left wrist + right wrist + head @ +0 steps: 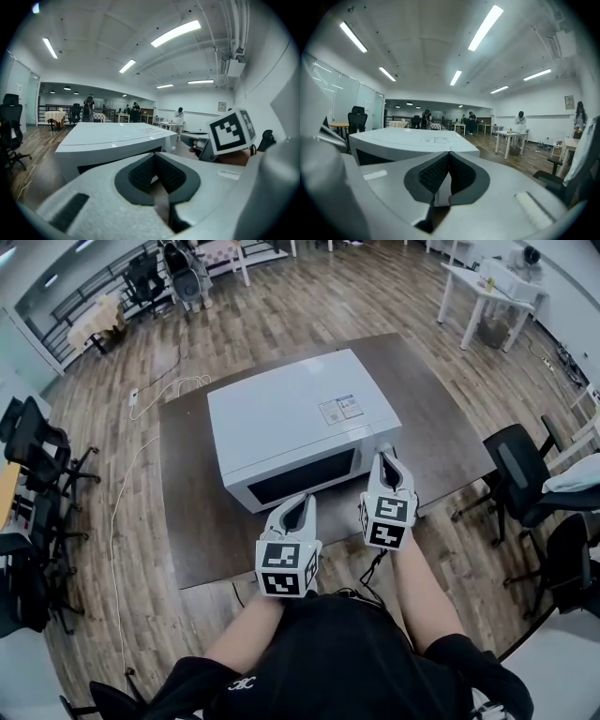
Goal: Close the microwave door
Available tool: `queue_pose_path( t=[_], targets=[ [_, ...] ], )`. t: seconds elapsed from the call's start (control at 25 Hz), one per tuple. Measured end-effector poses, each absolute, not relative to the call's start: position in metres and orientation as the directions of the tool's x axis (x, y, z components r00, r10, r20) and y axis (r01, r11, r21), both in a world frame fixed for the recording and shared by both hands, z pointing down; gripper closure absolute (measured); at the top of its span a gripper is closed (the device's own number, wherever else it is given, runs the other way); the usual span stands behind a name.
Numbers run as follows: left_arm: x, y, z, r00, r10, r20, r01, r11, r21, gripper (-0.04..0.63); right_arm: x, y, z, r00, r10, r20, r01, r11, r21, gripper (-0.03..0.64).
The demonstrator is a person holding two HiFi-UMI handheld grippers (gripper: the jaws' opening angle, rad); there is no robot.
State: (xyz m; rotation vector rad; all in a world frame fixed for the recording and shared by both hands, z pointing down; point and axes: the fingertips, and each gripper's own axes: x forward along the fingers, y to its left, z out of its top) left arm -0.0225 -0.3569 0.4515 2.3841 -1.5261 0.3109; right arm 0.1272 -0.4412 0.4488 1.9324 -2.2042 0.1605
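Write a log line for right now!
white box microwave: door closed, on dark brown table | left gripper: shut, empty | right gripper: shut, empty

One white microwave (300,423) stands on one dark tabletop (187,521), with one label (340,410) on its top. Two hand-held grippers are at its front: the left hand-held gripper (298,502) and the right hand-held gripper (385,458), each bearing one marker cube (286,568). Two black office chairs (523,470) stand to the right of the tabletop, and at least two more to its left. One white table (487,292) stands in the far right corner. One white cable (113,521) runs across the wooden floor. In the right gripper view, six ceiling light strips (487,26) show overhead and at least three people (520,119) stand in the distance.
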Motion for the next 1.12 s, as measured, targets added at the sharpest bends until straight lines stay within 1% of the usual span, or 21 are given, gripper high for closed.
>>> queue_pose_path(
  t=[0.24,0.4,0.48,0.76,1.12],
  targets=[
    [-0.013,-0.354,0.447,0.435,-0.841,0.322,-0.900,-0.418,0.122,0.586,0.128,-0.404,0.399,-0.168,-0.980,0.111,-0.986,0.168,-0.011,0.609],
    [-0.008,-0.354,0.449,0.440,-0.836,0.328,-0.897,-0.426,0.117,0.586,0.128,-0.373,0.393,-0.212,-0.976,0.053,-0.976,0.207,-0.073,0.609],
    [-0.006,-0.354,0.450,0.441,-0.834,0.330,-0.896,-0.428,0.116,0.586,0.131,-0.365,0.402,-0.210,-0.976,0.055,-0.976,0.207,-0.060,0.611],
    [0.002,-0.353,0.447,0.456,-0.830,0.322,-0.889,-0.443,0.117,0.586,0.129,-0.357,0.420,-0.232,-0.965,0.120,-0.973,0.228,-0.044,0.611],
    [0.005,-0.351,0.445,0.459,-0.830,0.316,-0.888,-0.444,0.122,0.586,0.126,-0.355,0.423,-0.226,-0.966,0.125,-0.974,0.227,-0.013,0.611]
  ],
)
